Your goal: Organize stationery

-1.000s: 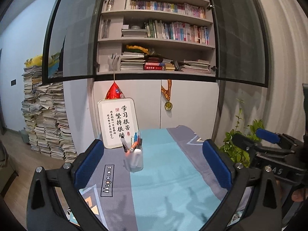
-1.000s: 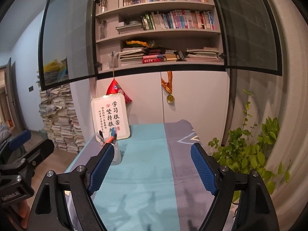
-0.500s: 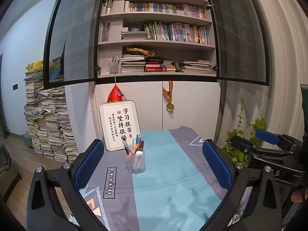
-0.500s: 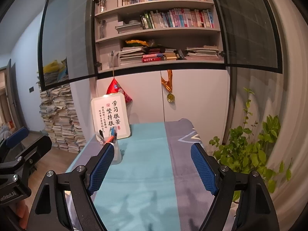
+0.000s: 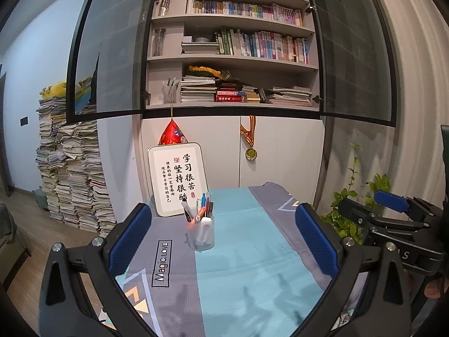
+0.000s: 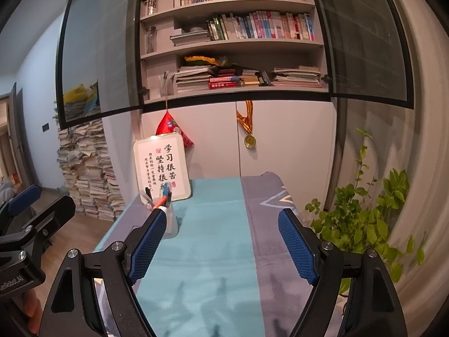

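Note:
A clear plastic pen cup [image 5: 202, 234] with several pens and markers stands on the table's teal and grey cloth [image 5: 252, 269], in front of a white framed sign. My left gripper [image 5: 223, 238] is open, well short of the cup, with nothing between its blue pads. In the right wrist view the cup [image 6: 171, 224] sits at the left, partly hidden behind the left fingertip [image 6: 146, 247]. My right gripper [image 6: 223, 248] is open and empty over the cloth [image 6: 210, 252]. Each gripper shows at the edge of the other's view.
The white sign [image 5: 179, 179] leans against the cabinet behind the cup. A leafy plant [image 6: 364, 219] stands past the table's right edge. Tall paper stacks [image 5: 70, 174] rise on the floor at the left. Bookshelves with glass doors hang above.

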